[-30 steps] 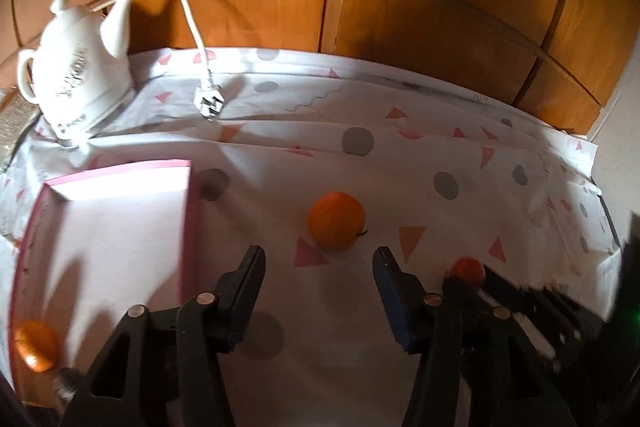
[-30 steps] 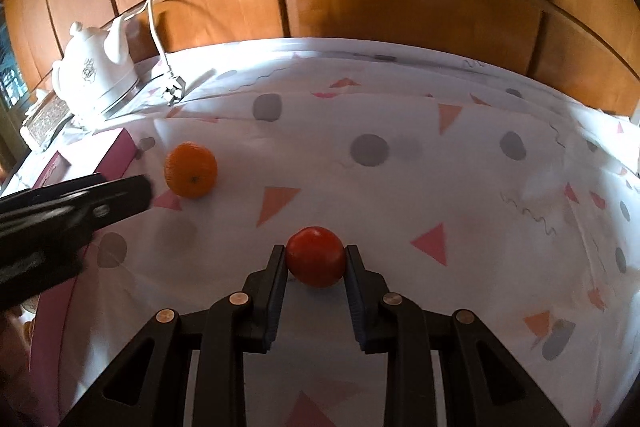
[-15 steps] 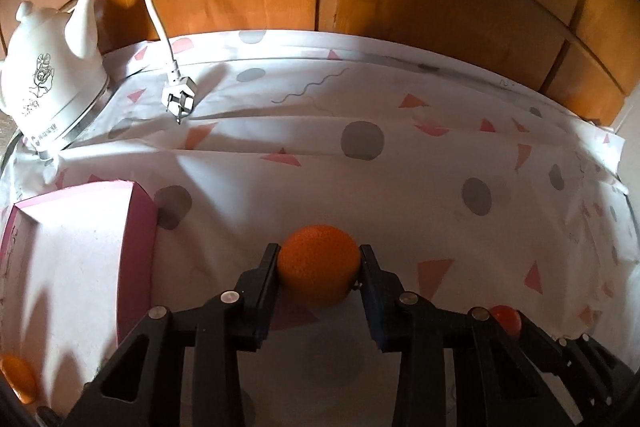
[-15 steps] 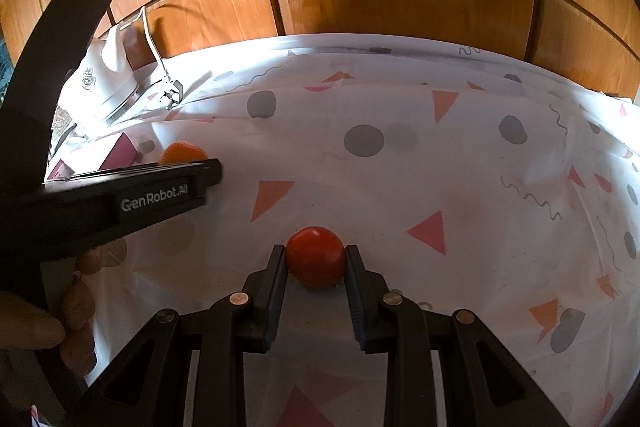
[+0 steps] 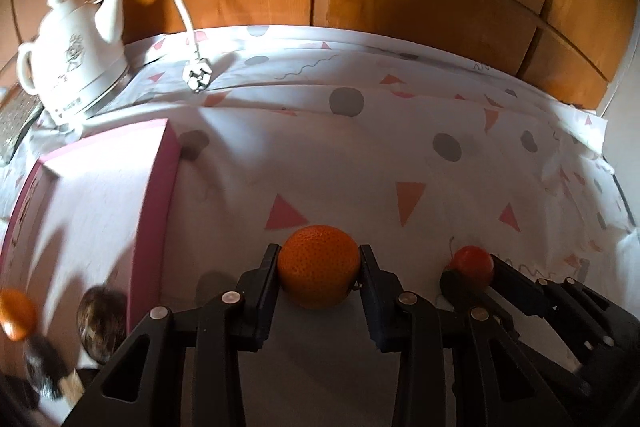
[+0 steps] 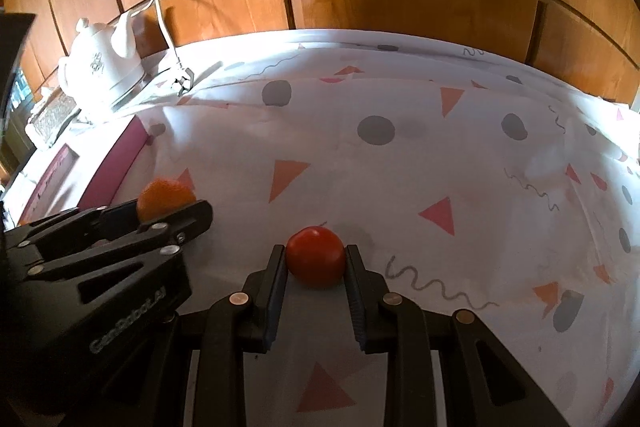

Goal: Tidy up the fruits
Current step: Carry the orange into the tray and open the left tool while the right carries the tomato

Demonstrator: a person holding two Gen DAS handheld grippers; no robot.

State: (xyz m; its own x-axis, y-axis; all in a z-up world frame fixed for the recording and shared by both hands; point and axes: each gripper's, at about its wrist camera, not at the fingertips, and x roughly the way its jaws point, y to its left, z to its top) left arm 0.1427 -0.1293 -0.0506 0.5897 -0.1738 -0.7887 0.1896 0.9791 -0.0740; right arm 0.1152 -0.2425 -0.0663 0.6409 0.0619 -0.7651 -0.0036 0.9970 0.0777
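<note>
The left gripper is clamped on an orange, one pad against each flank, the fruit just right of the pink box. The right gripper pinches a small red tomato the same way, over the patterned tablecloth.

Both fruits are round and held only at their widest line by narrow pads, so I judge a quick swing or a tilt could let either roll out forward; the tomato is also soft and could bruise under a hard squeeze. The two grippers sit close together, and carrying both toward the box at once could knock one against the other. The box wall stands up from the cloth, so a low pass might catch the orange on its rim.

Only the left wrist view looks into the box, where a second orange fruit and a dark round thing, too blurred to name, lie. Only the right wrist view shows the left gripper's outer side and the cloth's right part
</note>
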